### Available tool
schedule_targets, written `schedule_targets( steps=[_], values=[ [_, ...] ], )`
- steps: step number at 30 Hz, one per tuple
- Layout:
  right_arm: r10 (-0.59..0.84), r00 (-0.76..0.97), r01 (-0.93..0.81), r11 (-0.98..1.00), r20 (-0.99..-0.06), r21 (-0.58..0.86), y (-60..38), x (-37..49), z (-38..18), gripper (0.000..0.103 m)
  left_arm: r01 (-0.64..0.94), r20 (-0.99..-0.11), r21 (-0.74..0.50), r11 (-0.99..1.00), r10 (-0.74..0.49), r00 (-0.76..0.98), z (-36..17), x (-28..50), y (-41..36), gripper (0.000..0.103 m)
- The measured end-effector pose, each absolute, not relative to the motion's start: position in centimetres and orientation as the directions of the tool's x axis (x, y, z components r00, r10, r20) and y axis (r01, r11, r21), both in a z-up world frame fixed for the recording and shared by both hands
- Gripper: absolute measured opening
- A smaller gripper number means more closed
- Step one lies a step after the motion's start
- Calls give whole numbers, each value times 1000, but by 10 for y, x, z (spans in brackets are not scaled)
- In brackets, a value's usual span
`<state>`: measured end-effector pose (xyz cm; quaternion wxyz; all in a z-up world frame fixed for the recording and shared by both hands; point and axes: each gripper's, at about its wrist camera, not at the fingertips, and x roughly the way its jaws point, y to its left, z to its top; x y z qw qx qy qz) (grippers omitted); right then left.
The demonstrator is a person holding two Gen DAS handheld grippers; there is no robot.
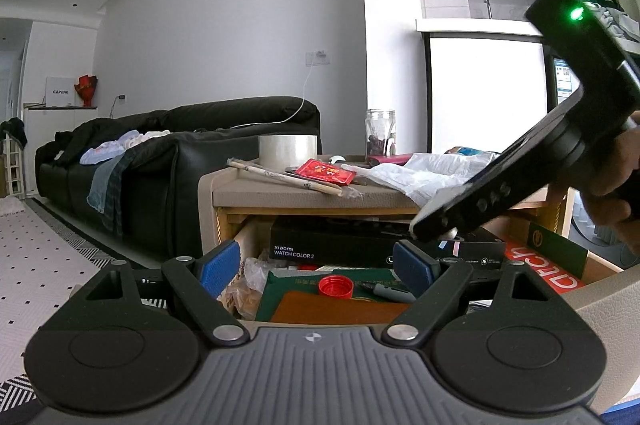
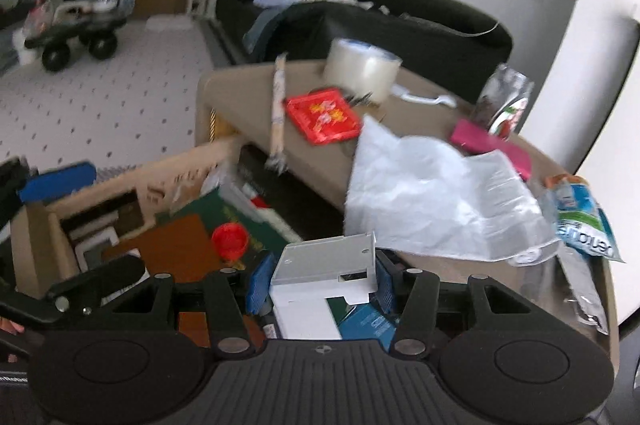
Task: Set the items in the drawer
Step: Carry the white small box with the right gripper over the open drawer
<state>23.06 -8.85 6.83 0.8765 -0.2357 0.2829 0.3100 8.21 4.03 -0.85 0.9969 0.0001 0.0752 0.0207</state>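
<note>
the tabletop point(image 2: 240, 81) is crowded: a roll of clear tape point(image 2: 362, 67) at the back, a red packet point(image 2: 322, 115) in front of it, a long paper-wrapped stick point(image 2: 278, 109) lying over the near edge, a crumpled white plastic bag point(image 2: 436, 193) across the middle, a glass jar point(image 2: 505, 97) with a pink pouch point(image 2: 492, 145) beside it, and a blue and white wrapper point(image 2: 582, 221) at the right end. below it the drawer point(image 2: 36, 245) stands pulled out and already full, with a brown pad point(image 2: 176, 245), a red bottle cap point(image 2: 229, 240) on a green sheet, a black watch box point(image 1: 320, 245) toward the back and a grey pen point(image 1: 390, 291).

the right tongs point(image 2: 322, 287) are narrowed on a white box point(image 2: 324, 273), blue pads pressed to both its sides; the box hangs over the drawer's contents, just in front of the tabletop's edge, below the plastic bag. the view is blurred.

the left tongs point(image 1: 316, 267) are spread wide with nothing between them, low at the drawer's front, the red cap and pen lying between the fingers. from there the right tool's black body point(image 1: 520, 161) slants down over the drawer at the right, held in a hand point(image 1: 616, 185).
</note>
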Motion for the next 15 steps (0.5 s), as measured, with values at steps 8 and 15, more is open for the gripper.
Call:
schedule_targets(
  steps=[8, 15],
  values=[
    [377, 607, -708, 657, -700, -260, -70, 235, 63, 55, -41, -146, 4, 999, 41, 988, -6, 84, 40, 86],
    [344, 570, -735, 620, -746, -276, -53, 239, 59, 55, -41, -142, 4, 999, 41, 989, -11, 82, 40, 86]
  ],
)
